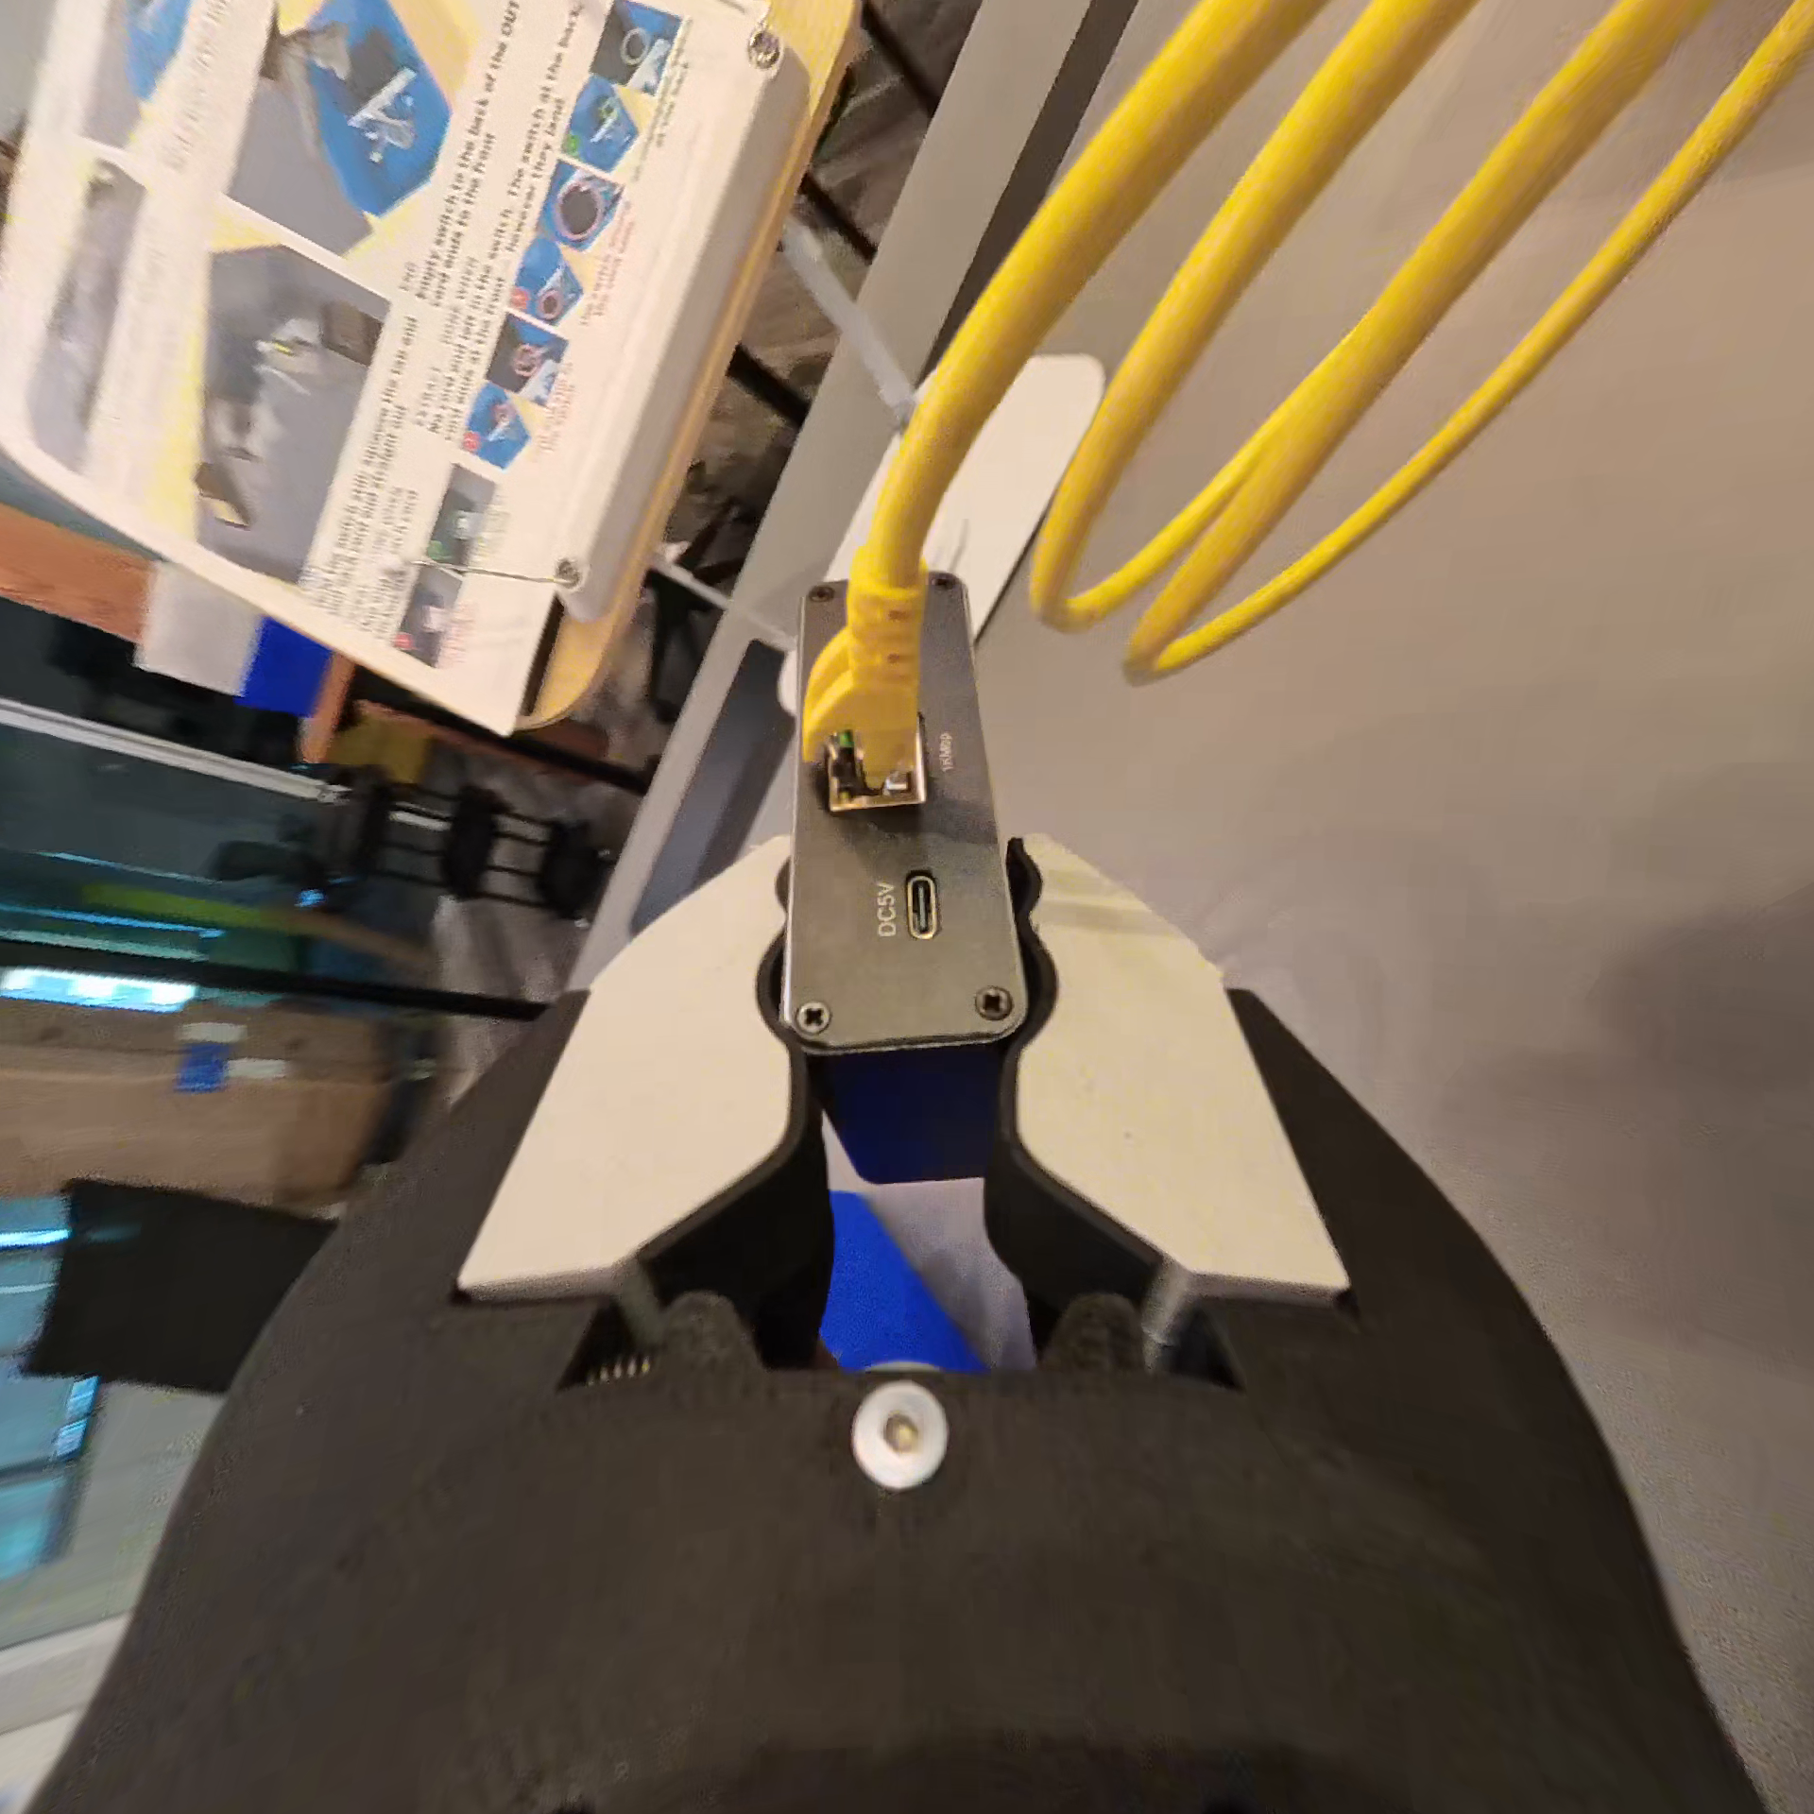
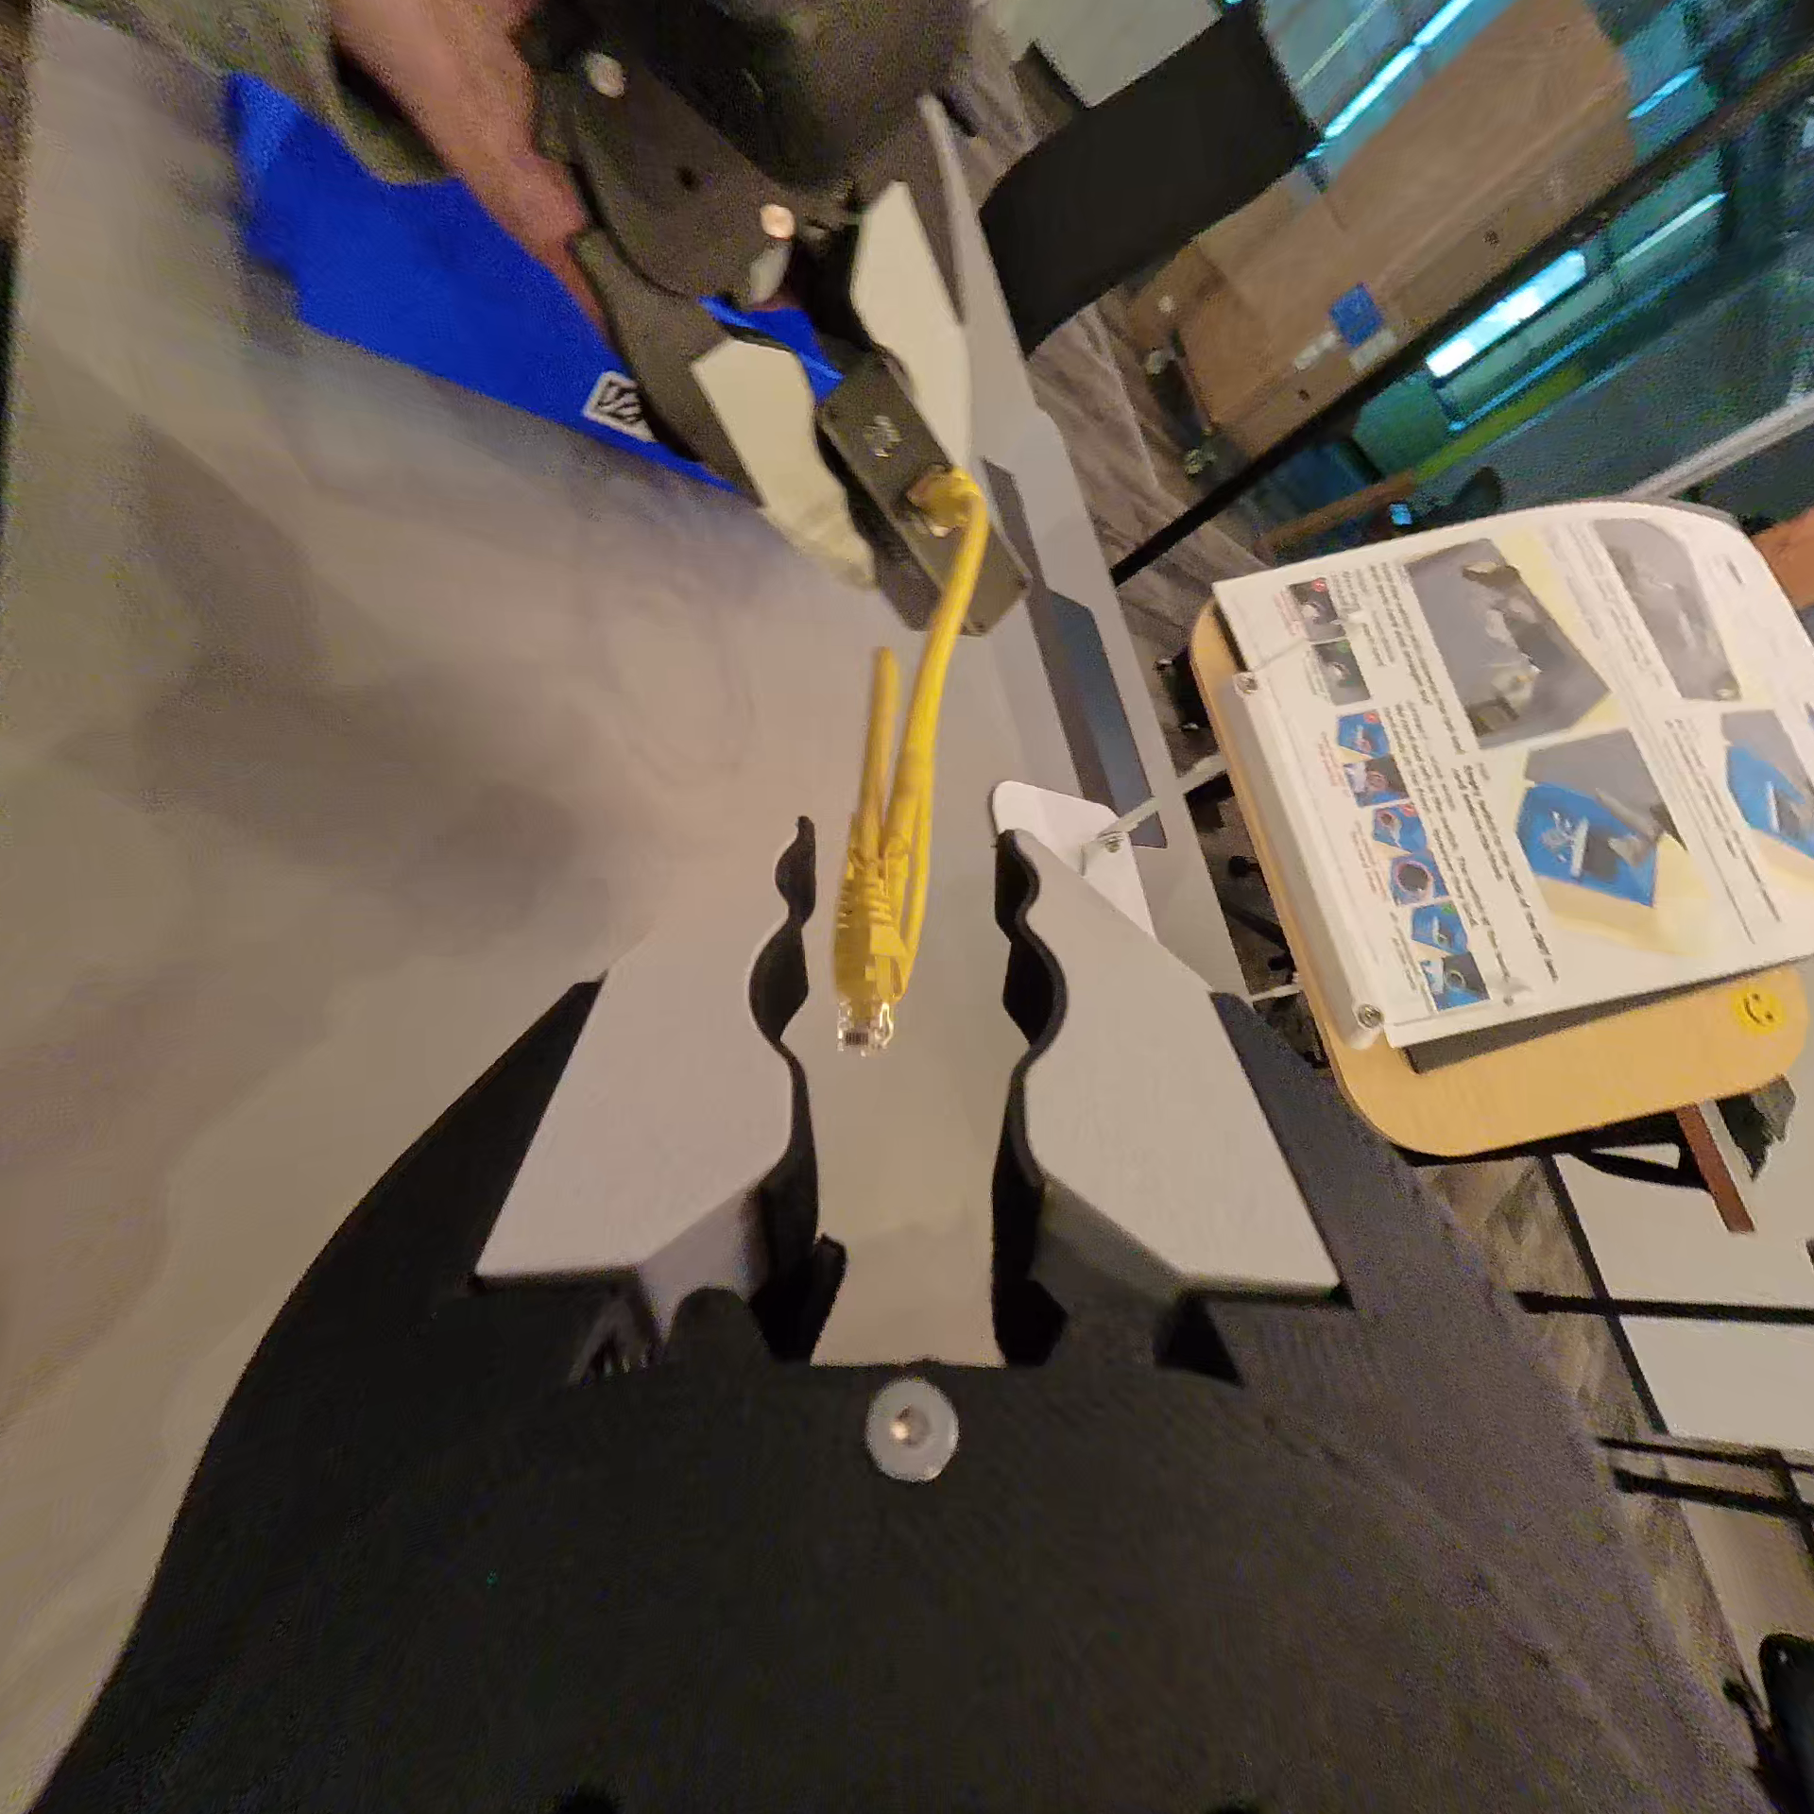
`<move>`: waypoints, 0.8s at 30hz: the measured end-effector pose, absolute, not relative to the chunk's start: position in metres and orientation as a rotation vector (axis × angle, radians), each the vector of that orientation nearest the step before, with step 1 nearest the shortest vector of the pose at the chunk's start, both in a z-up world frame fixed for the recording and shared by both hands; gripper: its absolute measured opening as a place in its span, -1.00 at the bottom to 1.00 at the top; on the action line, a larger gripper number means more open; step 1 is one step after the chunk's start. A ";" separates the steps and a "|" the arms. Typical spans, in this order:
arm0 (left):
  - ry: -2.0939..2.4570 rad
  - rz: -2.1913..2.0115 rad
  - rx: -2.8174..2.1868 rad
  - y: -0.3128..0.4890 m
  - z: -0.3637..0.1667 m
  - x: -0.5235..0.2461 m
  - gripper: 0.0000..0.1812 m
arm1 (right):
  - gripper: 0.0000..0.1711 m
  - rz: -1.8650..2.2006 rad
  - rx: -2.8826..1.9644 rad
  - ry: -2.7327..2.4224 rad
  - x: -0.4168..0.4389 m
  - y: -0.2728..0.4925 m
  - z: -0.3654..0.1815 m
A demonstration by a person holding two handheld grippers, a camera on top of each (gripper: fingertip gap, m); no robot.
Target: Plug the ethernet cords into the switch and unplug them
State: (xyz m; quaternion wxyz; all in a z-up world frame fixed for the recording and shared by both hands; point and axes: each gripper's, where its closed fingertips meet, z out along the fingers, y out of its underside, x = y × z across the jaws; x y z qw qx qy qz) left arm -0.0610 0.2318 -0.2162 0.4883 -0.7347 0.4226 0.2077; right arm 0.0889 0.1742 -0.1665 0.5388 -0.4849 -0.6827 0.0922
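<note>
Holding the switch (image 1: 883, 972) steady comes first: left tongs (image 1: 903, 883) clamped on its near end, around the small power socket, with one yellow plug (image 1: 869, 687) already seated in the port just beyond that socket. Yellow cord (image 1: 1227, 393) looping away past the switch, over the grey surface (image 1: 1472, 883).

Right tongs (image 2: 903, 854) spread apart and empty, straddling the loose plug (image 2: 869, 942), well short of the switch, clear tip turned away from it. Touching the plug or not: cannot tell.

Best done this way, probably:
- Close on the yellow boot, not on the clear tip, leaving the latch tab free.
- Turn the plug so its tip faces the switch before travelling.
- Keep the clamp on the switch tight and still; push straight in along the port's line, no twisting.
- Mind the seated plug beside the target: no dragging on its cord.

Free port on the switch not clearly visible from either view, so line up slowly.
</note>
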 end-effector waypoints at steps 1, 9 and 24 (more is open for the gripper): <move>1.031 0.552 -1.773 0.233 -0.215 -0.063 -0.60 | -0.60 0.211 -1.139 -1.651 0.089 0.169 -0.166; 1.168 0.781 -1.738 0.229 -0.215 -0.057 -0.60 | -0.67 0.037 -0.925 -1.563 0.037 0.177 -0.154; 1.205 0.563 -1.579 0.216 -0.187 -0.027 -0.57 | -1.00 0.264 -0.891 -1.484 0.015 0.192 -0.159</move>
